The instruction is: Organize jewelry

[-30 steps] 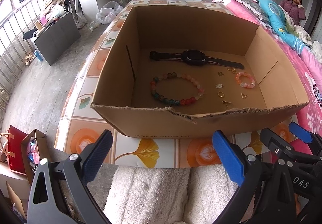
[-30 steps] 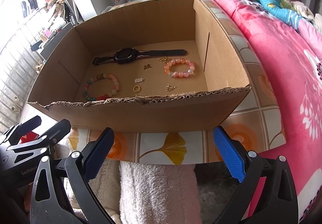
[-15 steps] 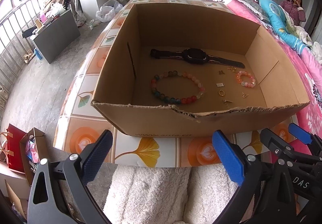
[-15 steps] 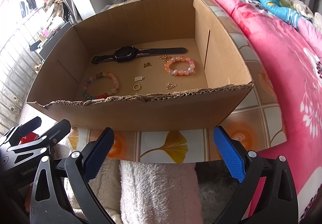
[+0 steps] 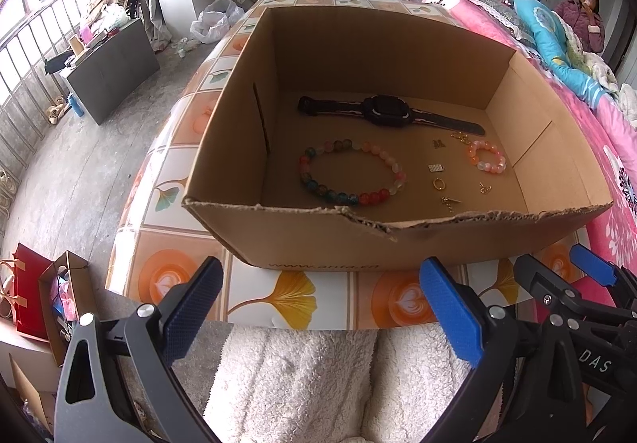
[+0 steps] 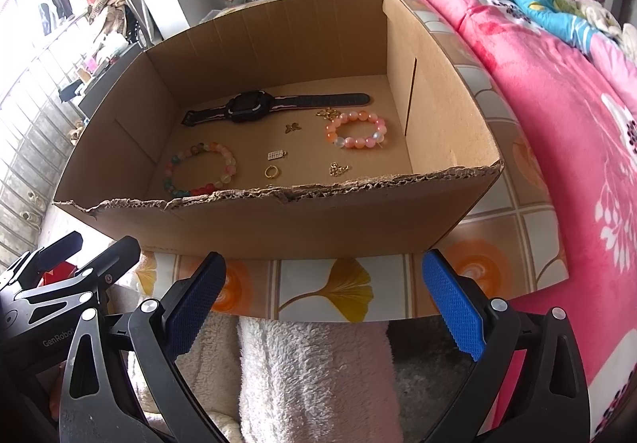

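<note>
The cardboard box (image 5: 302,244) sits on the tiled table (image 5: 270,295), its torn near rim facing both grippers and its near wall set a little back from the table's near edge. Both grippers hang in front of that edge, above white fleece. The left gripper (image 5: 322,313) has its jaws spread wide and holds nothing; the right gripper (image 6: 324,301) is equally wide and empty.

On the box floor the black watch (image 5: 382,112) lies along the far wall at 12 o'clock. The large multicolour bead bracelet (image 5: 352,174) lies at about 9 o'clock of the floor's centre, the small pink bracelet (image 5: 486,156) at 3 o'clock, near the right wall. Between them lie a gold ring (image 5: 439,184) and several small gold charms, all apart from one another.

Compared with a second ago, both views sit slightly higher, showing more of the box floor; the jewelry has not shifted.

The left view shows the floor beside the table and the pink bed (image 5: 621,164) at 3 o'clock. In the right view the near rim hides the large bracelet's near edge.
</note>
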Tool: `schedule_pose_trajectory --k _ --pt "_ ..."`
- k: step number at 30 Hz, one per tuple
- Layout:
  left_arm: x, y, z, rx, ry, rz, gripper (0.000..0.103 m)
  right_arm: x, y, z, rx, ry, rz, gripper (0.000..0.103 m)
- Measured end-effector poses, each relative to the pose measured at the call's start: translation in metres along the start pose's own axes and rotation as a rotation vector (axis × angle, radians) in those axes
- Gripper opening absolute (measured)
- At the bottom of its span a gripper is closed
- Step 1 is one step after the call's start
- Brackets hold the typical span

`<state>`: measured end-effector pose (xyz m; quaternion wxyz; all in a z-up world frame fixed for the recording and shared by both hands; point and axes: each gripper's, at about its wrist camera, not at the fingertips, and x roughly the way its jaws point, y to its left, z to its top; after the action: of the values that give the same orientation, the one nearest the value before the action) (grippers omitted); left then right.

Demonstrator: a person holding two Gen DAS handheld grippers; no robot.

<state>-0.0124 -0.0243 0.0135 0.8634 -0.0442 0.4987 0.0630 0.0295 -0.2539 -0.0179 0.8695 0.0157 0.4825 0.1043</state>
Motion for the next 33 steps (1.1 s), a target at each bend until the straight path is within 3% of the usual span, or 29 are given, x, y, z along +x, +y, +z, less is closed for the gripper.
schedule_pose_trajectory --k 33 --pt "-0.0007 0.0004 0.0001 -0.005 -0.004 0.003 0.097 0.0007 0.0014 0.0004 0.001 0.001 0.001 0.095"
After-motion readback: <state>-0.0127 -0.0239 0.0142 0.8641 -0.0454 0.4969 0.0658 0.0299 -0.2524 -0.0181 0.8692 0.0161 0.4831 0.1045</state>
